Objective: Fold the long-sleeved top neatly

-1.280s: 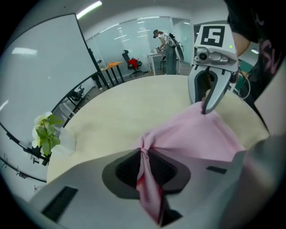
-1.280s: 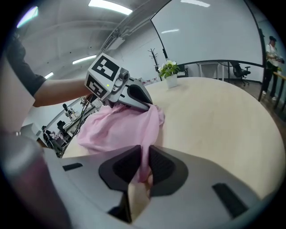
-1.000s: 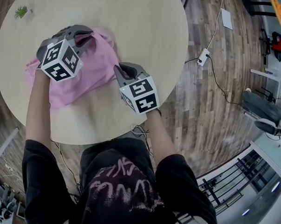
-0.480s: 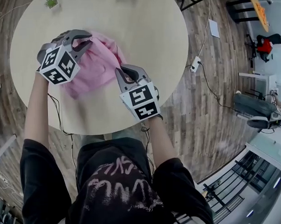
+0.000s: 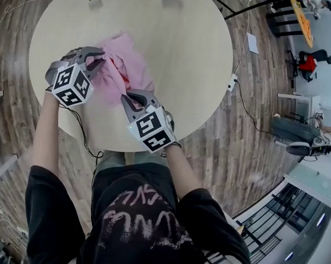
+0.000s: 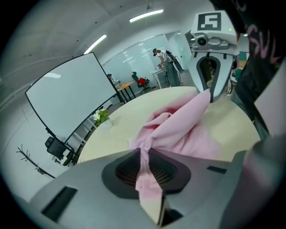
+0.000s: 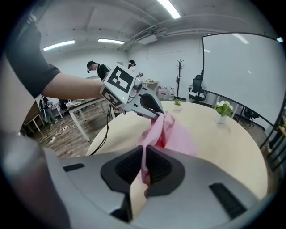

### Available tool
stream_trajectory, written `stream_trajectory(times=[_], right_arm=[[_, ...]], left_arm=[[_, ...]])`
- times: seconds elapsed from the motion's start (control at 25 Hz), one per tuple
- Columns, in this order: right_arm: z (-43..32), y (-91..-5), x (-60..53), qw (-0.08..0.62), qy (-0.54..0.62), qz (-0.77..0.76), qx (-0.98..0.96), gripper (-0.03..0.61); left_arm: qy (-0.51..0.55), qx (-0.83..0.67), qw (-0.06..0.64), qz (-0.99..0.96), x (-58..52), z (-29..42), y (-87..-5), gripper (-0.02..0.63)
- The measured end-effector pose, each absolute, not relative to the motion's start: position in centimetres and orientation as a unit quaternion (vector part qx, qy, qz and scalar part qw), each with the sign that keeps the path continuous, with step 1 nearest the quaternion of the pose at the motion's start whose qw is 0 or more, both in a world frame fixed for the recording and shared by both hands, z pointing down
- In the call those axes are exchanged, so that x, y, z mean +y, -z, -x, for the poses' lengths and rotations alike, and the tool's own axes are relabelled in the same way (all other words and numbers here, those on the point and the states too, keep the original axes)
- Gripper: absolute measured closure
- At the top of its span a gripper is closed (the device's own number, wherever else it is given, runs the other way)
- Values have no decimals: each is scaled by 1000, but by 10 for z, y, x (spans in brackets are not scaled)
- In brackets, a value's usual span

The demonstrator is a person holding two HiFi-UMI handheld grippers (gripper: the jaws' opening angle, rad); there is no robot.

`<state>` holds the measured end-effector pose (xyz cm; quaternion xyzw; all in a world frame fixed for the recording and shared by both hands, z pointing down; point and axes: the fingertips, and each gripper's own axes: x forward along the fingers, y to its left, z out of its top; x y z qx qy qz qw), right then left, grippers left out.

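Both forearms reach out from the person's body over the near edge of the round table (image 5: 178, 46). The left arm runs almost straight up the table's left side, and the right arm angles inward toward it. Each gripper tilts downward with its marker cube facing up. The left gripper (image 5: 98, 55) is clamped on a gathered fold of the pink long-sleeved top (image 5: 124, 62), the cloth pinched flat between its pads. The right gripper (image 5: 133, 95) grips another fold just inside the near edge (a thin strip of pink between its jaws). The top hangs bunched and stretched between the two grippers, its loose part trailing on the tabletop.
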<state>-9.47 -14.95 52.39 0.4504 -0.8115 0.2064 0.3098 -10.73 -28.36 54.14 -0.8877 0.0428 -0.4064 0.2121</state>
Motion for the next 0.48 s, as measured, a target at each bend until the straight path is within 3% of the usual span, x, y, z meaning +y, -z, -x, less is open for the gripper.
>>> stream_trajectory(times=[0.2,0.48], right_arm=[[143,-560,-130,323,-222,-409,-824,526],[174,-542,-133,314,-233,-396,-831,494]], left_arm=[[427,56,191,882,-271,154,-576,534],[419,99,154,889,-278,197,-554,517]])
